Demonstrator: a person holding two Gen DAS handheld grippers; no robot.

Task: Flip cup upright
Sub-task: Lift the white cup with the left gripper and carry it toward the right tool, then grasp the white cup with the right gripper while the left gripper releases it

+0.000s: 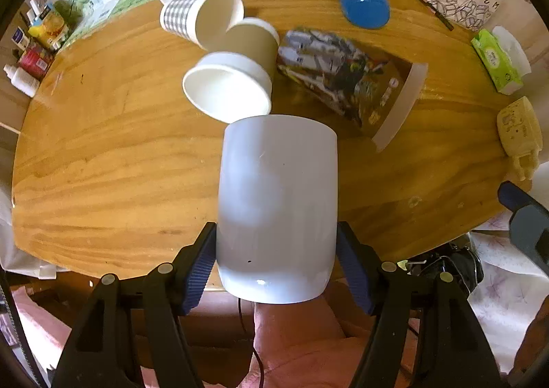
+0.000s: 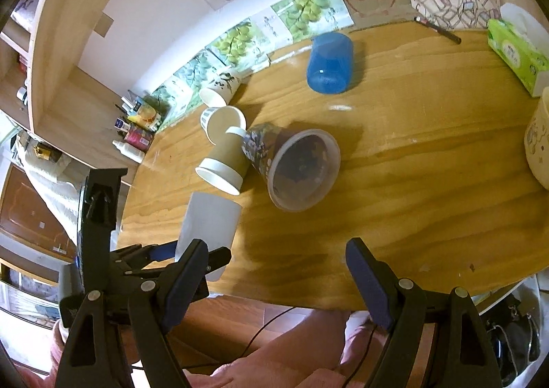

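My left gripper (image 1: pixel 276 257) is shut on a plain white cup (image 1: pixel 278 202), its blue pads pressing both sides, holding it over the near table edge. The cup's rounded base points toward the camera and its far end points at the table. In the right wrist view the same white cup (image 2: pixel 209 226) shows at lower left with the left gripper (image 2: pixel 192 259) around it. My right gripper (image 2: pixel 274 271) is open and empty over the near edge of the round wooden table (image 2: pixel 411 182).
Several cups lie on their sides mid-table: a brown paper cup (image 1: pixel 236 79), a checked cup (image 1: pixel 202 15), a printed clear cup (image 2: pixel 295 165), a blue cup (image 2: pixel 329 62). A green tissue box (image 2: pixel 518 55) and a cream container (image 2: pixel 540 144) are at the right.
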